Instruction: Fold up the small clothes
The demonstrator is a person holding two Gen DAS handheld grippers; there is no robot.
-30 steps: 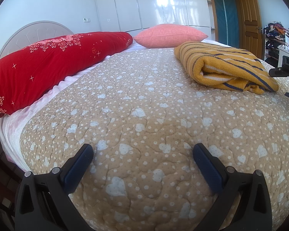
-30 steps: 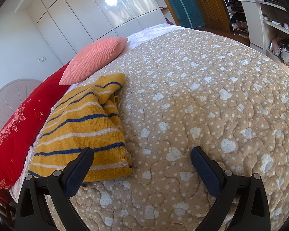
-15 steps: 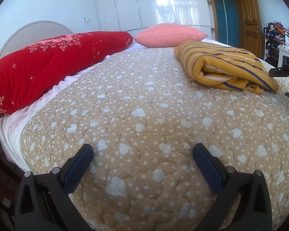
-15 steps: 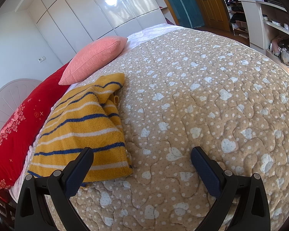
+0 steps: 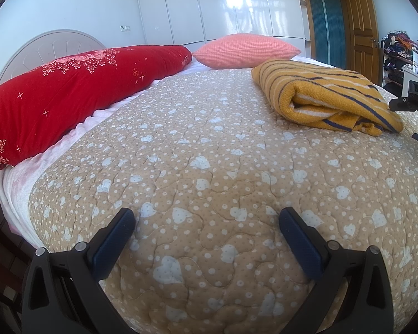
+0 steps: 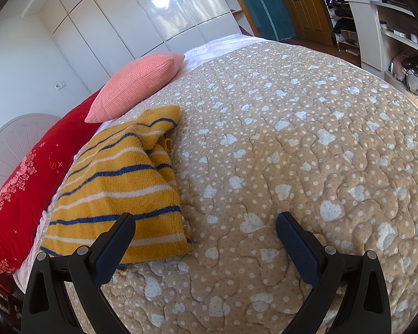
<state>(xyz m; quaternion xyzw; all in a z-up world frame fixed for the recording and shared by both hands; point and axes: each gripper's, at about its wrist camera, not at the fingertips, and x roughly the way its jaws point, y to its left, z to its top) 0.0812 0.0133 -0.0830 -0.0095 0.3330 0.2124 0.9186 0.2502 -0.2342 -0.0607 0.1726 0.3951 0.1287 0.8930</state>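
A wide bed (image 5: 209, 167) fills the room, covered by a tan quilt (image 6: 306, 153) printed with white hearts and dots. A folded sweater (image 5: 328, 97), mustard yellow with dark blue and white stripes, lies on the quilt near the head of the bed, just below a pink pillow (image 5: 245, 50). Next to that pillow a long red pillow (image 5: 69, 94) with a floral pattern stretches along the white headboard (image 5: 41, 47).

The left hand-held gripper (image 5: 206, 228) hovers low over bare quilt, its two dark blue padded fingers (image 5: 114, 236) spread wide with nothing between them; the sweater lies well ahead of it and to the right.

The right hand-held gripper (image 6: 204, 231) is also spread wide and empty. Its left finger (image 6: 114, 242) sits in front of the sweater's (image 6: 117, 189) near edge; I cannot tell whether it touches the knit. Its other finger is over bare quilt.

Glossy white wardrobe doors (image 5: 231, 5) line the far wall beside a wooden door (image 5: 362, 25). Cluttered shelves (image 6: 348, 8) with a small clock stand off to the right.
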